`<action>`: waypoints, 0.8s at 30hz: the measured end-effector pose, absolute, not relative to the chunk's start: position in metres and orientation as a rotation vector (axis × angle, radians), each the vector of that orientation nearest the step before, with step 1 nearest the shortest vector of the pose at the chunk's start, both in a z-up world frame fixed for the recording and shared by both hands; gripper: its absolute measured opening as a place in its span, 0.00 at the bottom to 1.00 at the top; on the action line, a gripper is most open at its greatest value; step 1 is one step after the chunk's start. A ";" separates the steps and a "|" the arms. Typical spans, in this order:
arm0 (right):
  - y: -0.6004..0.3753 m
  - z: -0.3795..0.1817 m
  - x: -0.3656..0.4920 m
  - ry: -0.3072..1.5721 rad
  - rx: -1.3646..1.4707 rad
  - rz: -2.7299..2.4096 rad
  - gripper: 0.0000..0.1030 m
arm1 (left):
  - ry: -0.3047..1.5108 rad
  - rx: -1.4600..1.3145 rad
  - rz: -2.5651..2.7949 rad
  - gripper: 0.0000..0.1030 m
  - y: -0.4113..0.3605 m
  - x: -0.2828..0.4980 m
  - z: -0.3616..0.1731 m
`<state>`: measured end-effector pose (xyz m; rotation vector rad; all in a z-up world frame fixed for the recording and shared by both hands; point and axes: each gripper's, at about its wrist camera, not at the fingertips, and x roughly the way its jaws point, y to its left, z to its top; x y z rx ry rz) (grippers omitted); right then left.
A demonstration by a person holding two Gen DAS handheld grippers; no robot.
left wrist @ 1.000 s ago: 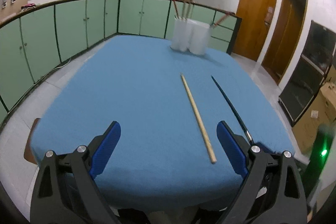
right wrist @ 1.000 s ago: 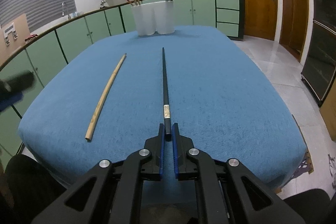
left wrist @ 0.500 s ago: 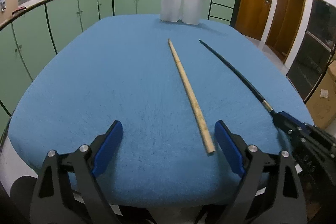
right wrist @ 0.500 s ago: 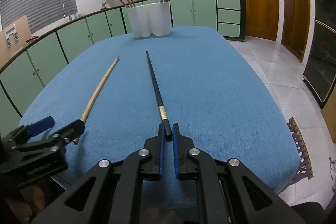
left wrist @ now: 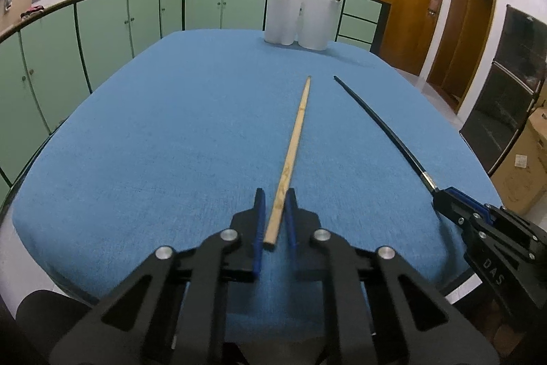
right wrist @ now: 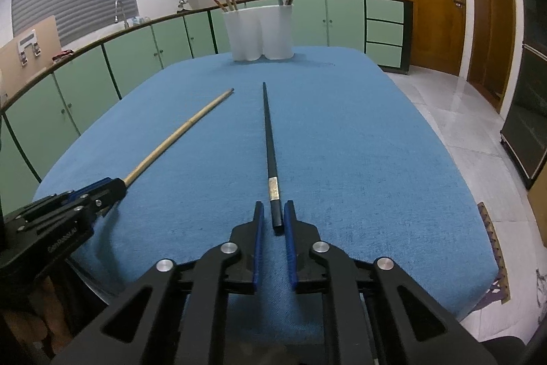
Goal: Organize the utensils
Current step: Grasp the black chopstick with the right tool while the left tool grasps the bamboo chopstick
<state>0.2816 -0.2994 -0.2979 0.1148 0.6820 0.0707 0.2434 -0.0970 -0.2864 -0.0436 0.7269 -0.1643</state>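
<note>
Closing in on a wooden chopstick [left wrist: 297, 132] with the left gripper [left wrist: 275, 192]: jaws just drawn nearly together, thick end of the stick caught between the pads, the rest running straight ahead of the jaws across the blue worktop [left wrist: 154, 142]. Much the same on the right gripper [right wrist: 273, 204]: jaws almost shut on the butt end of a black chopstick [right wrist: 268, 139], tip pointing away ahead of the jaws, only a sliver of cloth showing on either side of it. Both sticks lying flat, side by side but apart. Far beyond both pairs of jaws, a white holder [left wrist: 297, 19] with other chopsticks already standing in it.

Likely trouble from here:
- Gripped only at the very end, so prone to pivoting and drooping on the lift, or slipping out if the squeeze is light; hard to judge how firm either hold is.
- Long free length ahead of the jaws, so easy to drag a tip through the towelling and twist the stick askew.
- At the holder, easy to catch a tip on the rim or on sticks already inside and tip the holder.
- Two sticks carried close together, so some risk of crossing and knocking.
</note>
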 end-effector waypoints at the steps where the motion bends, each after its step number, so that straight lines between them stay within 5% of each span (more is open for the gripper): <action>1: -0.300 -0.298 0.280 0.682 0.113 0.070 0.11 | 0.723 -0.044 -0.160 0.11 -0.096 0.242 -0.285; 5: -0.301 -0.300 0.278 0.684 0.109 0.061 0.11 | 0.717 -0.051 -0.118 0.12 -0.085 0.241 -0.283; 9: -0.298 -0.298 0.280 0.684 0.105 0.060 0.13 | 0.729 -0.062 -0.109 0.36 -0.077 0.246 -0.284; 12: -0.296 -0.299 0.282 0.687 0.101 0.063 0.14 | 0.740 -0.059 -0.136 0.42 -0.077 0.250 -0.286; 14: -0.296 -0.299 0.283 0.685 0.103 0.061 0.14 | 0.747 -0.048 -0.157 0.41 -0.080 0.249 -0.288; 18: -0.297 -0.300 0.282 0.683 0.104 0.059 0.14 | 0.746 -0.040 -0.208 0.20 -0.086 0.250 -0.289; 24: -0.298 -0.299 0.281 0.686 0.107 0.062 0.14 | 0.761 -0.052 -0.248 0.22 -0.088 0.252 -0.291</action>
